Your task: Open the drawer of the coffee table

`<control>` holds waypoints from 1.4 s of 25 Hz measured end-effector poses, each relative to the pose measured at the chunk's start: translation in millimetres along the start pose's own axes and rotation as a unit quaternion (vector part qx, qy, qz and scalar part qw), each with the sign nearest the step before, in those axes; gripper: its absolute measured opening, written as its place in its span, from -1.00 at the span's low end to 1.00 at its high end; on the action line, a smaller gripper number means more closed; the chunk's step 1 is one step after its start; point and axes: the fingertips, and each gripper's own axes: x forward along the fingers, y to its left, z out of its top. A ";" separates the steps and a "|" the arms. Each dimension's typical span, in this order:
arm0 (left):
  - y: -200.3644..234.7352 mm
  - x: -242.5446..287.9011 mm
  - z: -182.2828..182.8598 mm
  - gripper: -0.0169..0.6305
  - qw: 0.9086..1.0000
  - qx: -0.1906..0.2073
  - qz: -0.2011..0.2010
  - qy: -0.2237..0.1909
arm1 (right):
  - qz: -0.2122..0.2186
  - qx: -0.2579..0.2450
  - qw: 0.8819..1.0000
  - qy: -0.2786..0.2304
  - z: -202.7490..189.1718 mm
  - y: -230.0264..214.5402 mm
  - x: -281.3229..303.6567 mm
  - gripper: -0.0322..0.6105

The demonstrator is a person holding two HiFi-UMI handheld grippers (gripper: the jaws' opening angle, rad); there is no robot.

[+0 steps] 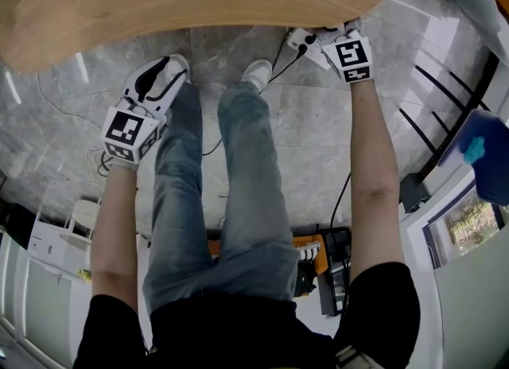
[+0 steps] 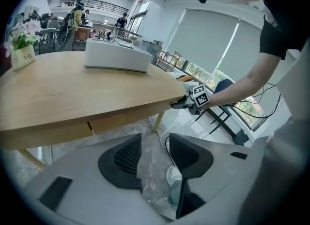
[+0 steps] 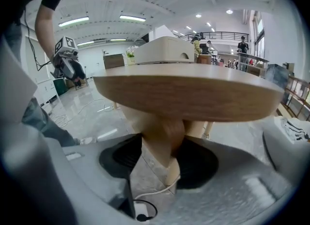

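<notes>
The light wooden coffee table [image 1: 199, 1] fills the top of the head view. Under its top runs the drawer front [image 2: 126, 119], seen in the left gripper view. My right gripper [image 1: 338, 41] is tucked under the table's right edge. In the right gripper view its jaws [image 3: 162, 158] hold a wooden piece of the drawer front [image 3: 162, 136], with both pads against the wood. My left gripper [image 1: 159, 77] hangs over the floor short of the table, beside a shoe. It [image 2: 155, 158] is open with nothing between its fingers.
A white box [image 2: 116, 56] and a small flower pot [image 2: 22, 49] stand on the tabletop. A power strip [image 1: 304, 40] with cables lies on the marble floor by the right gripper. The person's legs and shoes [image 1: 258, 73] are between the arms. Black rails [image 1: 437, 97] stand at the right.
</notes>
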 end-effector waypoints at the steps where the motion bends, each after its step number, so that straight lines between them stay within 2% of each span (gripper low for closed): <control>1: 0.0 -0.2 -0.5 -0.39 1.000 -0.001 0.000 0.000 | 0.009 -0.005 1.000 0.002 -0.5 0.8 -1.1 -0.26; 8: -5.9 -2.4 -6.5 -0.39 1.000 0.000 -0.002 0.004 | 0.075 -0.049 0.996 0.019 -3.1 4.2 -6.0 -0.42; 15: -7.2 -1.7 -6.4 -0.39 1.000 0.006 -0.004 0.008 | 0.150 -0.083 0.985 0.027 -3.9 4.6 -8.6 -0.53; 24: -15.0 8.5 -2.7 -0.39 1.000 0.014 0.000 0.016 | 0.189 -0.110 0.976 0.017 -6.2 5.0 -14.1 -0.58; 28: -17.4 12.5 3.0 -0.39 1.000 0.018 -0.005 0.016 | 0.223 -0.142 0.964 0.023 -7.4 13.6 -18.3 -0.63; 32: -19.1 16.3 6.9 -0.39 1.000 0.015 -0.002 0.016 | 0.237 -0.163 0.957 0.028 -11.7 19.6 -22.5 -0.64; 35: -23.0 19.0 8.6 -0.39 1.000 0.021 -0.005 0.019 | 0.252 -0.190 0.948 0.039 -17.3 27.1 -29.2 -0.67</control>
